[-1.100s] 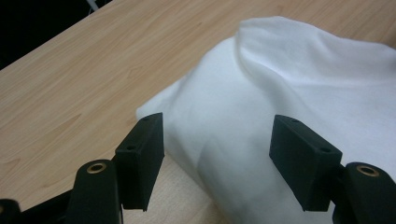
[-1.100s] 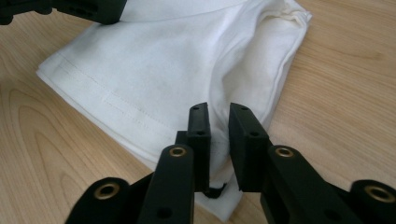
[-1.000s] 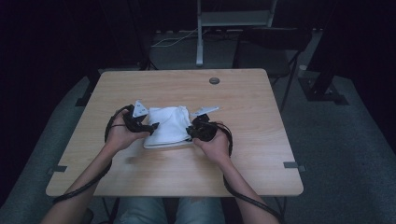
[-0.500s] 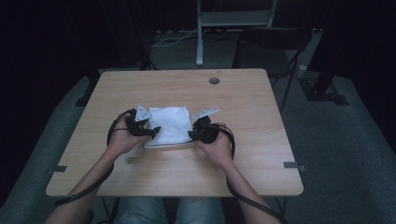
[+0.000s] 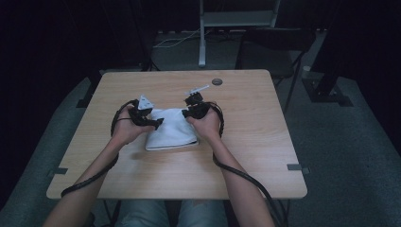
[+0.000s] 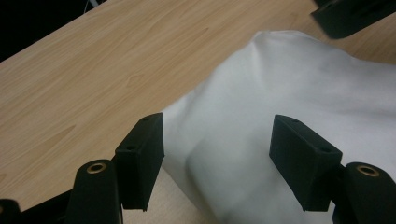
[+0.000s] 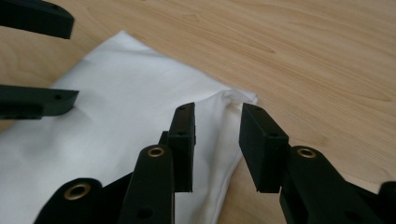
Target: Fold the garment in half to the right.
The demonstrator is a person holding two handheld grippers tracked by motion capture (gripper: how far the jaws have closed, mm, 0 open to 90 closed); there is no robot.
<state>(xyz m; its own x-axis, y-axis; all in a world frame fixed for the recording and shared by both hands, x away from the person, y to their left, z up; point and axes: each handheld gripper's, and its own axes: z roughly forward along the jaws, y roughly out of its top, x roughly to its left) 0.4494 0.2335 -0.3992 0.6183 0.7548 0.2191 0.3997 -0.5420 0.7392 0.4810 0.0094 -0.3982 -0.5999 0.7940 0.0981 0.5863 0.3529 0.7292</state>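
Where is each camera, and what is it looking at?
High view: above the person's side, looking down at the table; forearms, left gripper and right gripper show.
Left gripper view: rides that gripper, facing the white cloth.
Right gripper view: rides that gripper, facing the cloth's corner.
All share the cloth.

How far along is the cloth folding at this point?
Done: the white cloth lies on the table as a compact folded rectangle. In hand: the right gripper has just been opening, its jaws apart astride a raised corner without pinching it; the left gripper stands open over the cloth's other side. Left: probably a final fold or smoothing, though that is a guess.
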